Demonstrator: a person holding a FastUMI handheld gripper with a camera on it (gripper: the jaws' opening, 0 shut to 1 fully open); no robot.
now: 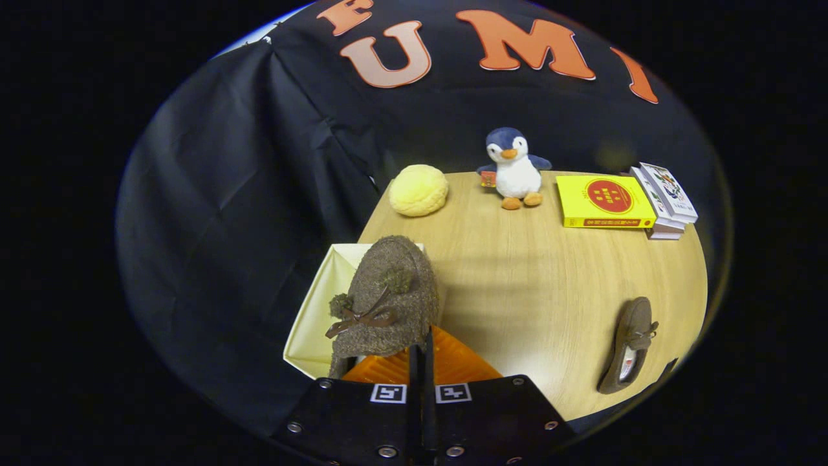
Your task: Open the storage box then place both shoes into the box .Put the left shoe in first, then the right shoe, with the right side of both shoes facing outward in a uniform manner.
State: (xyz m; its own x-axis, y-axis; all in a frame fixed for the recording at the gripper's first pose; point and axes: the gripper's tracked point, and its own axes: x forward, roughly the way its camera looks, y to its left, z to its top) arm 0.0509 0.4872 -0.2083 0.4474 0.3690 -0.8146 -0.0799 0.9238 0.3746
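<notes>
Left shoe (387, 294), lower centre-left of the frame, hangs just ahead of the gripper (420, 353), whose fingers are nearly closed and pinch its rear edge (contact partly hidden). Its long axis runs away from the fingers, over the open storage box (310, 317). Right shoe (629, 346) lies lower right on the table (530, 285).

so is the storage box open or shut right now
Open: the storage box shows its pale inside, with its orange lid swung down. The hand-held gripper, shut on a brown shoe, holds it over the opening.
</notes>
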